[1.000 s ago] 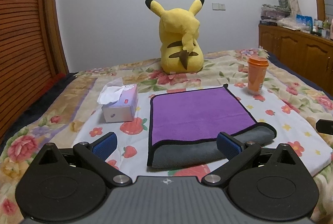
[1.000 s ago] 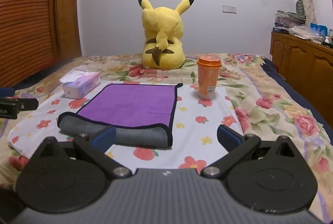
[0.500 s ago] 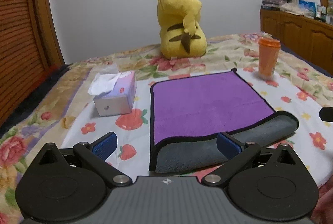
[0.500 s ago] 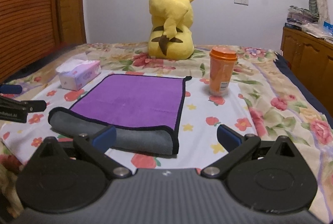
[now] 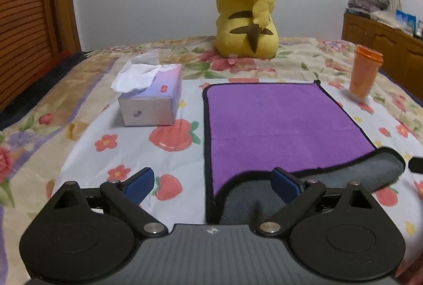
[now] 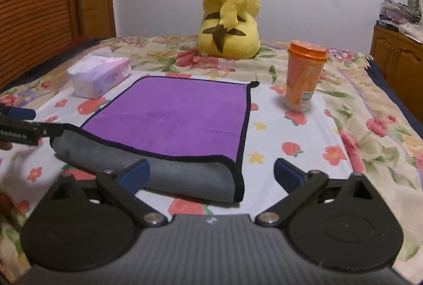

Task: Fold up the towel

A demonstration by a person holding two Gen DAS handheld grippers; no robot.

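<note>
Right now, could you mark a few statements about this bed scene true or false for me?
1. The towel shows purple on top with a grey strip along its near edge. True.
2. The orange cup stands on the towel. False: it stands beside it, on the bedspread.
3. Both sets of jaws are open. True: left gripper, right gripper.
4. The tissue box is empty. False: a tissue sticks out.
5. The plush toy faces us. False: its back and tail show.

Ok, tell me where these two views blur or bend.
Left wrist view: cup and right edge smeared, door slats bowed by the fisheye; towel sharp. Right wrist view: lower left corner blurred, cup crisp, door curved.
</note>
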